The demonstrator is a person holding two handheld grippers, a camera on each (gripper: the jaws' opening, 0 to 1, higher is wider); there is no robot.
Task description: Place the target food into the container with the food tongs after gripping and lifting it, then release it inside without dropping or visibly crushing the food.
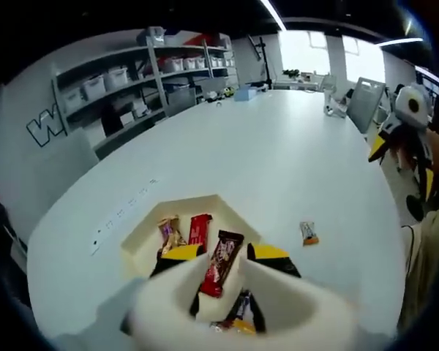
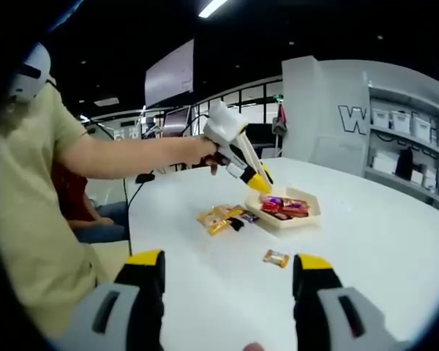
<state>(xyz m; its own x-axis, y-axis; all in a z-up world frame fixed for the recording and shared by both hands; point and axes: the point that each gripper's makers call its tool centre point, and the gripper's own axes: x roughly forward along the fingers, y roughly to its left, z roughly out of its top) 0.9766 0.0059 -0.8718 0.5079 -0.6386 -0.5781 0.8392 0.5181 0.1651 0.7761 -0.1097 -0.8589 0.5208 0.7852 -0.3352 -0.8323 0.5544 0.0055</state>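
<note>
Where tongs (image 1: pixel 227 292) cross, wrappers (image 1: pixel 238 316) blur.

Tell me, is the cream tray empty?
No. The cream tray holds wrapped snacks: a red bar and another wrapper lie inside.

white table (image 2: pixel 366 219) — on it a tray (image 2: pixel 287 217), loose snack packets (image 2: pixel 223 217), one small wrapper (image 2: pixel 276 257).

A wide white table (image 1: pixel 278 168) stretches ahead of the left gripper. Beyond it, grey shelves (image 1: pixel 132 80) with white bins line a white wall (image 1: pixel 29 161). Bright windows (image 1: pixel 307 51) and ceiling strip lights (image 1: pixel 274 13) lie farther ahead.
</note>
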